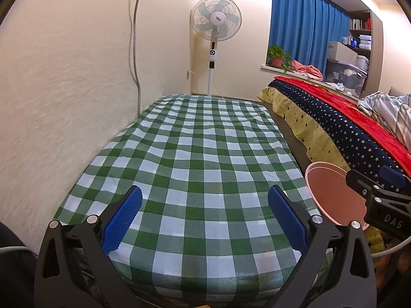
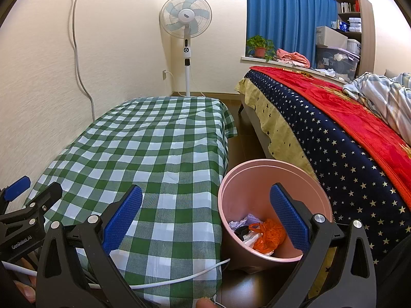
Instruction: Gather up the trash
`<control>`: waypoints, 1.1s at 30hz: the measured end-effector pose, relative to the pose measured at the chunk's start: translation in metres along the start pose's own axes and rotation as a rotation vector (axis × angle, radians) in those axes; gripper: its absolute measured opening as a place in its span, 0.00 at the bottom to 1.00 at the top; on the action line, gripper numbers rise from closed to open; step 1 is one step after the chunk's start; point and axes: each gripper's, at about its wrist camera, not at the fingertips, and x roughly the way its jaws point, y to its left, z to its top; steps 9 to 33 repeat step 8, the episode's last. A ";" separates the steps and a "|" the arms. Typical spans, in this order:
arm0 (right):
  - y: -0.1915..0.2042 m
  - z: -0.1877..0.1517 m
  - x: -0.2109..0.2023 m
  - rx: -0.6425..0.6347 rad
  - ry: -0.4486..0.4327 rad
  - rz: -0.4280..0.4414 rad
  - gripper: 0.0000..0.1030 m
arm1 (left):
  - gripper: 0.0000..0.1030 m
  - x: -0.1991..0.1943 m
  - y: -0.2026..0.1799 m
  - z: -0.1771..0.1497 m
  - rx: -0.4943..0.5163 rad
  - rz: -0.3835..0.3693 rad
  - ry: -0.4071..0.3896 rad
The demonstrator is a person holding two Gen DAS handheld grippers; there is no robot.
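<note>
A pink trash bin (image 2: 267, 177) stands on the floor between the checkered table and the bed; inside lie an orange plastic bag (image 2: 269, 233), purple and white scraps. In the left wrist view the pink trash bin (image 1: 331, 192) shows at the right, partly behind the other gripper. My left gripper (image 1: 204, 215) hovers open over the near end of the green-and-white checkered tablecloth (image 1: 195, 159), holding nothing. My right gripper (image 2: 205, 217) is open too, straddling the table's right edge and the bin's rim, with nothing between its blue pads (image 2: 123, 218).
A bed with a star-patterned cover and red blanket (image 2: 346, 128) runs along the right. A standing fan (image 2: 187, 25) is at the far wall. A white cable (image 2: 174, 277) drapes over the table's near corner. A narrow floor strip separates table and bed.
</note>
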 end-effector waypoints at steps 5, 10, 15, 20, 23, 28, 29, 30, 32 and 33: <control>0.000 0.000 0.000 0.001 0.000 0.000 0.95 | 0.92 0.002 0.003 0.000 -0.007 0.011 -0.001; 0.000 0.000 0.000 0.000 0.000 0.000 0.95 | 0.92 0.003 0.003 0.000 -0.009 0.012 0.003; 0.000 0.000 0.000 0.000 0.000 0.000 0.95 | 0.92 0.003 0.003 0.000 -0.009 0.012 0.003; 0.000 0.000 0.000 0.000 0.000 0.000 0.95 | 0.92 0.003 0.003 0.000 -0.009 0.012 0.003; 0.000 0.000 0.000 0.000 0.000 0.000 0.95 | 0.92 0.003 0.003 0.000 -0.009 0.012 0.003; 0.000 0.000 0.000 0.000 0.000 0.000 0.95 | 0.92 0.003 0.003 0.000 -0.009 0.012 0.003; 0.000 0.000 0.000 0.000 0.000 0.000 0.95 | 0.92 0.003 0.003 0.000 -0.009 0.012 0.003; 0.000 0.000 0.000 0.000 0.000 0.000 0.95 | 0.92 0.003 0.003 0.000 -0.009 0.012 0.003; 0.000 0.000 0.000 0.000 0.000 0.000 0.95 | 0.92 0.003 0.003 0.000 -0.009 0.012 0.003; 0.000 0.000 0.000 0.000 0.000 0.000 0.95 | 0.92 0.003 0.003 0.000 -0.009 0.012 0.003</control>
